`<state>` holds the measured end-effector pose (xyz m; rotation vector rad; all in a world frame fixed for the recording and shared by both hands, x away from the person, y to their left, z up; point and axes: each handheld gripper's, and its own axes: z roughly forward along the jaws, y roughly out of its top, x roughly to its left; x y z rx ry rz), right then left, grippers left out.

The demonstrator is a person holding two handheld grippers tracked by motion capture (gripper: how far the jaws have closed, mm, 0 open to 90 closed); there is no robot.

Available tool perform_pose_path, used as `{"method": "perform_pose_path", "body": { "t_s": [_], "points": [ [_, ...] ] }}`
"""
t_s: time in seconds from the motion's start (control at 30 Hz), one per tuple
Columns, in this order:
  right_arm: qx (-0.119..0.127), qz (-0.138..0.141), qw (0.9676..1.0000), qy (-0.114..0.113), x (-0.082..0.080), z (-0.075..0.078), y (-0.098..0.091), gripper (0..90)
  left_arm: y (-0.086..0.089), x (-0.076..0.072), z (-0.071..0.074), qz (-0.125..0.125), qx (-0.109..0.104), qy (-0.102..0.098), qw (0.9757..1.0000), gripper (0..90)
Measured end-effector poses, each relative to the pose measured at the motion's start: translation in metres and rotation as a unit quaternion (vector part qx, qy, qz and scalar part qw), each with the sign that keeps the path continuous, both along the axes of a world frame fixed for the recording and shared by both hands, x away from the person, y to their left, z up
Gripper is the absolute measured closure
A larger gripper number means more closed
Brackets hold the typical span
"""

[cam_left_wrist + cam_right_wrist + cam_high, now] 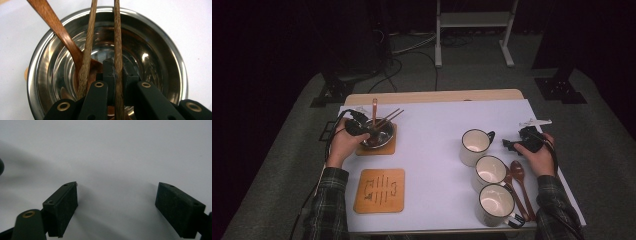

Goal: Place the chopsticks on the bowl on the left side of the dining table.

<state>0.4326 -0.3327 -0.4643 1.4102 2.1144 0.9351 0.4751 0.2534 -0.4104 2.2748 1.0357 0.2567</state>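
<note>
- Nearest the person, at 7 o'clock on the table (pixel 437 150), an empty wooden coaster (pixel 379 190) lay flat, and three enamel mugs (pixel 490 171) stood in a row toward 4 o'clock, with two wooden spoons (pixel 518 181) just beside them.
- The right gripper (pixel 516 145) rested at 3 o'clock, near the farthest mug; in the right gripper view its jaws stood wide apart over bare white table with nothing between them.
- At 10 o'clock, a steel bowl (pixel 379 134) sat on a second coaster (pixel 388 148). The left gripper (pixel 117 75) reached into the bowl from the rim nearest the person.
- In the left gripper view the jaws stood clamped on one chopstick (pixel 118 42). The second chopstick (pixel 88 47) and a wooden spoon (pixel 60 32) leaned loose beside it, all three pointing toward 12 o'clock over the far rim.
- Step in hand, as judged: setting the held chopstick down in the bowl.
- The next move would likely call for opening the jaws, then backing out without knocking the loose chopstick or spoon.
</note>
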Motion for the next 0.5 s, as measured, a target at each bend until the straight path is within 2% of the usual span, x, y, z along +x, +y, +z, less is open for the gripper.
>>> {"method": "perform_pose_path", "body": {
  "t_s": [0.5],
  "points": [
    [0.000, 0.000, 1.0000, 0.000, 0.0002, -0.0001, -0.0001, 16.5, 0.0024, 0.0002, -0.0029, 0.000, 0.000, 0.004, 1.0000, 82.2]
  ]
}}
